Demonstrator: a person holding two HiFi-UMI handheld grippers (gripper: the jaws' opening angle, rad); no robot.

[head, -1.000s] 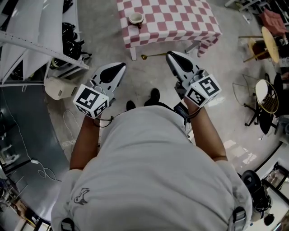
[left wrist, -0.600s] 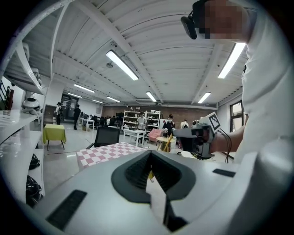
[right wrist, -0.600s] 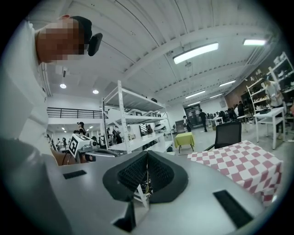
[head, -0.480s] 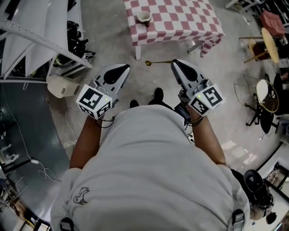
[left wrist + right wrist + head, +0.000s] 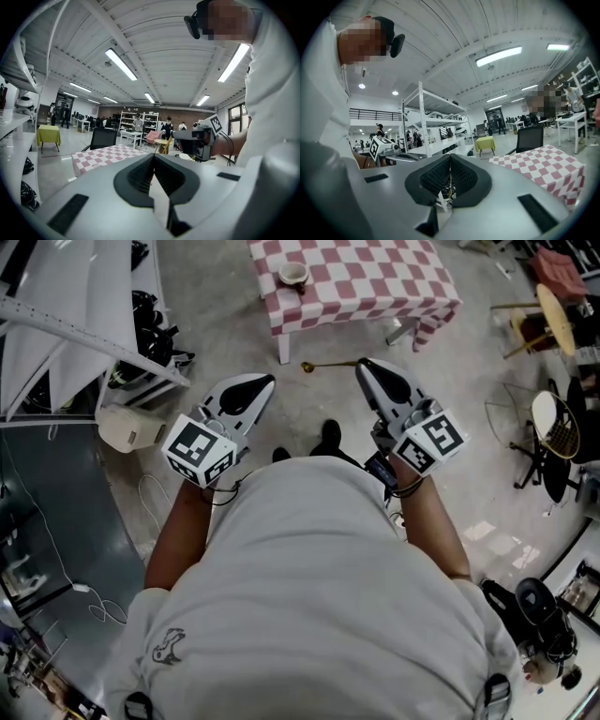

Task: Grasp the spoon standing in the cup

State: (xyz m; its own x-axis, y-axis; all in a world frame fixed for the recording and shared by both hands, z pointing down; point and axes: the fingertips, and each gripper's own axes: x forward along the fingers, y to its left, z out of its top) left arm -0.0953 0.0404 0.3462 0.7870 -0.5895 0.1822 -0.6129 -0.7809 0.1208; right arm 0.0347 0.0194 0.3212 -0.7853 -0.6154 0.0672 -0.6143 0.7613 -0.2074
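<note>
left gripper (image 5: pixel 153 157): jaws together, empty | right gripper (image 5: pixel 450 158): jaws pinch spoon (image 5: pixel 307 366) handle

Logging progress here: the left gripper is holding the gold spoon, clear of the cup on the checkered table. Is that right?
Not quite: it is the right gripper that holds the gold spoon, as the head view shows. The left gripper is shut on nothing. The cup does sit on the checkered table.

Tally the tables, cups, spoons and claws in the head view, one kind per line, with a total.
table: 1
cup: 1
spoon: 1
claws: 2, left claw and right claw
Total: 5
</note>
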